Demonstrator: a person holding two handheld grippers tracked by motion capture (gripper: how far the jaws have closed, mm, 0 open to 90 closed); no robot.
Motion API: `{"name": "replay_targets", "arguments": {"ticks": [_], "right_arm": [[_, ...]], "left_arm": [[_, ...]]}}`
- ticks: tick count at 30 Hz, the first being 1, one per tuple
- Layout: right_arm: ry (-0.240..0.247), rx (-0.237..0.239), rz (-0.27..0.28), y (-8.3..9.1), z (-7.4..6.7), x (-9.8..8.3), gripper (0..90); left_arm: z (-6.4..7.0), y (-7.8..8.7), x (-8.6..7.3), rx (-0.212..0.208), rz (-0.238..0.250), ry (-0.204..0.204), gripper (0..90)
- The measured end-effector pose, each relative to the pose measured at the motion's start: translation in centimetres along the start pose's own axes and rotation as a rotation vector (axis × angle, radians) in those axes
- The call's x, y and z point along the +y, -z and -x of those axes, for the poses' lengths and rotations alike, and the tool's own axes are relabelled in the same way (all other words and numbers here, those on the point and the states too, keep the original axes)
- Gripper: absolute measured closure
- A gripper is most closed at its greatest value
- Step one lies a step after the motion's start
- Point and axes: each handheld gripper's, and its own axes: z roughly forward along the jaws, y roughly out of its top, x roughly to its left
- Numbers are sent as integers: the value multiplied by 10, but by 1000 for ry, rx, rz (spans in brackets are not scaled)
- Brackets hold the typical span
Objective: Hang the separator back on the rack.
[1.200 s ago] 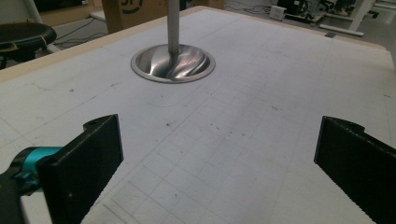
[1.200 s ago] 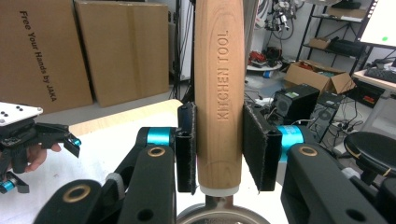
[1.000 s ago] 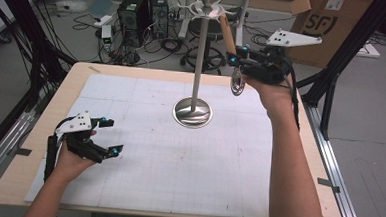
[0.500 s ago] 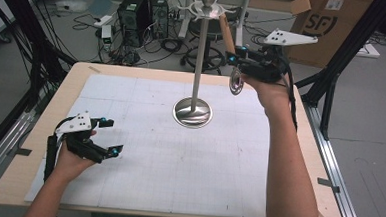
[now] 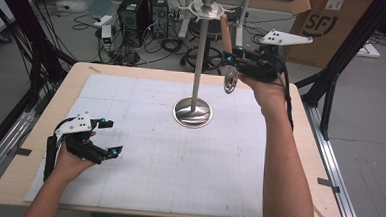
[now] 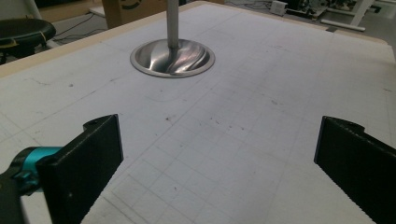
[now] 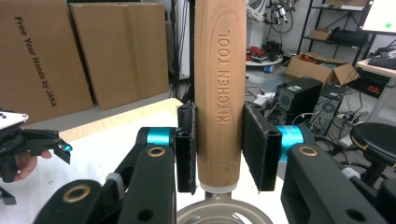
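Nothing has shifted since the earlier frames: both hands sit where they were. Right gripper (image 5: 232,63) held up beside the pole of the metal stand (image 5: 193,111), near its top. Its pads (image 7: 186,148) are clamped on the wooden handle (image 7: 220,93) of a kitchen tool (image 5: 230,82), marked "KITCHEN TOOL"; handle rises above the fingers, round metal head hangs just below them. Left gripper (image 5: 110,138) low over the gridded mat (image 5: 177,178), jaws spread wide, nothing between them; stand's base (image 6: 172,58) well ahead of its fingers (image 6: 86,163).
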Motion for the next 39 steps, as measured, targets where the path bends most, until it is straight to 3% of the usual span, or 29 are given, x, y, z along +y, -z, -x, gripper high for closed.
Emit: {"name": "replay_targets", "arguments": {"ticks": [39], "right_arm": [[-17,-24,-50,-22,-2,7,676]], "left_arm": [[0,1,-1,1,-1,-1,18]]}}
